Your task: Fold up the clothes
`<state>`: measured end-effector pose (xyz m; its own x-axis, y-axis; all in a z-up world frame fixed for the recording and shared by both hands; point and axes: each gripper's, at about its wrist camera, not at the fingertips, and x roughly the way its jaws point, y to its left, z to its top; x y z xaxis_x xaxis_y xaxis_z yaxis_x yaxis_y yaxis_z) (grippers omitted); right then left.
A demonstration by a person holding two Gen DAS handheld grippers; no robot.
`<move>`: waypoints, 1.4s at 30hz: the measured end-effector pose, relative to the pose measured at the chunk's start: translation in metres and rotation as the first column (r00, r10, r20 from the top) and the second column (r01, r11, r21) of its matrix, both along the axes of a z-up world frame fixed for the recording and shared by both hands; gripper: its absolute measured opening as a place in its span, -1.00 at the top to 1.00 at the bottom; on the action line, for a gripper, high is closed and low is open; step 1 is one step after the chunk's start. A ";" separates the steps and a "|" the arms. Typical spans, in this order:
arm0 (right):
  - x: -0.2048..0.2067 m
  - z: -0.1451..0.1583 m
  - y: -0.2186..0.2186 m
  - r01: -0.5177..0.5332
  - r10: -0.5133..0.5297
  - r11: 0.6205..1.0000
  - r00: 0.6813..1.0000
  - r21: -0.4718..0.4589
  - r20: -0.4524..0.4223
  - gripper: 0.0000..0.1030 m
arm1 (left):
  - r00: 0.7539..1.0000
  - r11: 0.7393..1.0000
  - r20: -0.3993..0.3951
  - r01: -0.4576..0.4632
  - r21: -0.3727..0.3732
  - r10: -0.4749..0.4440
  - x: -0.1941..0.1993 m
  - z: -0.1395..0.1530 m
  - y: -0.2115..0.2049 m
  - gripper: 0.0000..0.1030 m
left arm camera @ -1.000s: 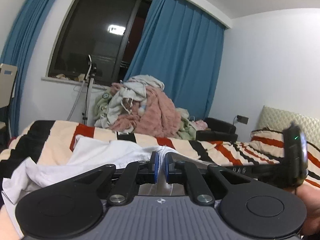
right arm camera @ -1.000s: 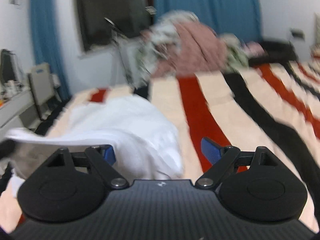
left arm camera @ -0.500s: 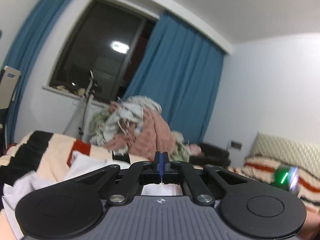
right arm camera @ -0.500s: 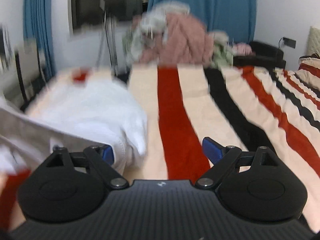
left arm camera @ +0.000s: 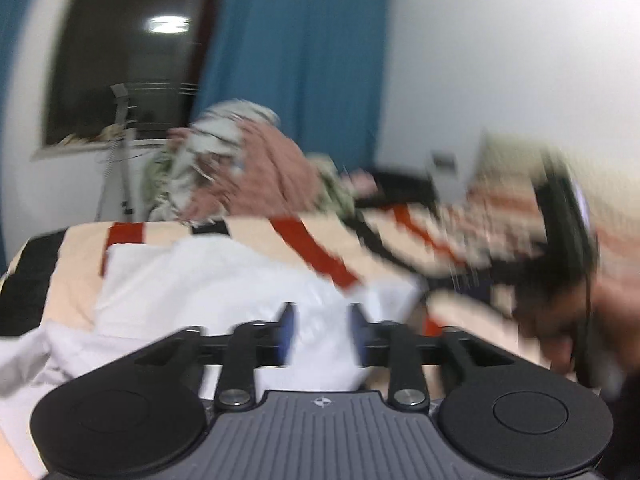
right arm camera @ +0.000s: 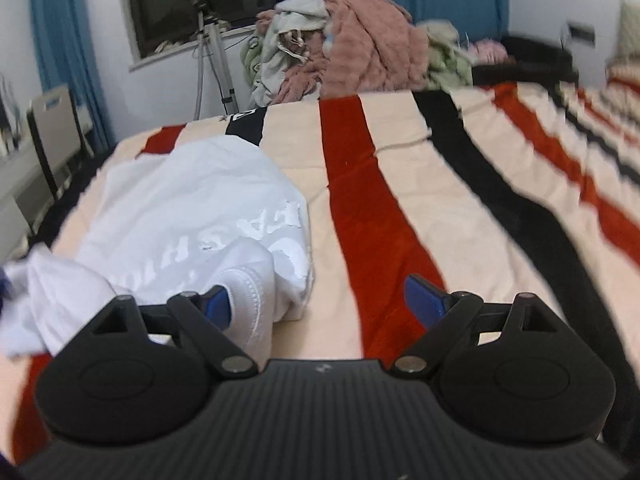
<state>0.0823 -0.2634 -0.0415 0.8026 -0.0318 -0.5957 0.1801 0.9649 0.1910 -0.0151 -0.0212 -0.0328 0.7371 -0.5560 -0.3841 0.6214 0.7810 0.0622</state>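
A white garment [right arm camera: 188, 204] with pale lettering lies bunched on the striped bed cover [right arm camera: 440, 184], at its left side. It also shows in the left wrist view [left arm camera: 208, 280], which is blurred by motion. My left gripper [left arm camera: 320, 330] is open just above the garment, with white cloth showing between its blue pads. My right gripper [right arm camera: 320, 300] is wide open and low over the bed; its left pad [right arm camera: 218, 300] is against a ribbed white edge of the garment, and its right pad is over a red stripe.
A heap of pink, grey and green laundry [right arm camera: 352, 36] is piled beyond the bed's far edge, under a dark window with blue curtains [left arm camera: 296, 72]. A tripod [right arm camera: 212, 48] stands left of the heap. The other hand and its gripper [left arm camera: 568, 264] are at the right.
My left gripper was shut on the white cloth and raised; it is now open and tilted down over the garment. My right gripper stayed open and swung toward the garment's near edge.
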 end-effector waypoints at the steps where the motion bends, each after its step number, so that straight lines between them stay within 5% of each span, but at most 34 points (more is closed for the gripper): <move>1: 0.001 -0.002 -0.004 0.015 -0.015 0.999 1.000 0.031 -0.002 -0.72 | 1.000 0.997 0.013 0.016 0.077 -0.017 -0.002 -0.011 -0.013 0.11; 5: 0.001 -0.007 -0.016 0.061 -0.060 0.993 0.998 0.101 -0.013 -0.72 | 0.984 0.922 0.149 -0.147 0.359 0.098 -0.006 -0.061 -0.055 -0.09; 8: 0.000 -0.009 -0.022 0.077 -0.075 0.986 0.997 0.147 -0.020 -0.72 | 0.957 0.878 0.241 -0.249 0.410 0.159 0.003 -0.077 -0.060 0.28; 11: 0.001 -0.012 -0.025 0.088 -0.085 0.983 0.996 0.159 -0.026 -0.72 | 0.934 0.908 0.238 -0.327 0.262 0.267 0.010 -0.061 -0.043 0.77; 14: 0.006 -0.020 -0.023 0.076 -0.067 0.984 0.996 0.161 -0.058 -0.72 | 0.903 0.928 0.259 -0.368 0.058 0.342 0.003 -0.030 -0.019 0.79; 18: 0.015 -0.034 -0.010 0.018 -0.002 0.993 0.991 0.113 -0.137 -0.72 | 0.869 0.906 0.259 -0.403 -0.128 0.422 -0.004 -0.003 0.006 0.81; 21: 0.015 -0.038 0.000 -0.017 0.027 0.998 0.987 0.061 -0.157 -0.72 | 0.852 0.884 0.244 -0.424 -0.198 0.463 -0.006 0.006 0.020 0.82; 23: 0.010 -0.032 0.000 0.011 -0.007 1.000 0.992 0.029 -0.128 -0.72 | 0.858 0.879 0.217 -0.422 -0.220 0.466 -0.007 0.007 0.023 0.82; 26: -0.010 -0.009 -0.006 0.090 -0.090 0.996 0.995 0.013 0.044 -0.72 | 0.861 0.872 0.185 -0.429 -0.236 0.474 0.000 0.010 0.028 0.82; 31: -0.045 0.026 0.016 0.191 -0.117 0.970 0.909 -0.150 0.400 -0.72 | 0.869 0.863 0.114 -0.448 -0.234 0.482 0.008 0.012 0.038 0.80; 34: -0.029 0.013 0.029 0.182 -0.086 0.945 0.939 -0.272 0.332 -0.72 | 0.855 0.852 0.078 -0.495 -0.173 0.513 0.018 0.001 0.037 0.52; 37: -0.011 -0.008 0.026 0.170 -0.112 0.949 0.969 -0.266 0.220 -0.72 | 0.837 0.836 0.056 -0.536 -0.115 0.544 0.027 -0.010 0.036 0.32; 42: -0.030 0.006 0.038 0.215 -0.102 0.934 0.926 -0.284 0.364 -0.72 | 0.836 0.836 -0.026 -0.549 -0.025 0.548 0.042 -0.025 0.036 0.04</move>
<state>0.0521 -0.2257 -0.0356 0.9216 -0.3149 -0.2267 0.3144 0.9485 -0.0391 0.0267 0.0146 -0.0577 0.9181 -0.0742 -0.3893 0.0916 0.9955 0.0262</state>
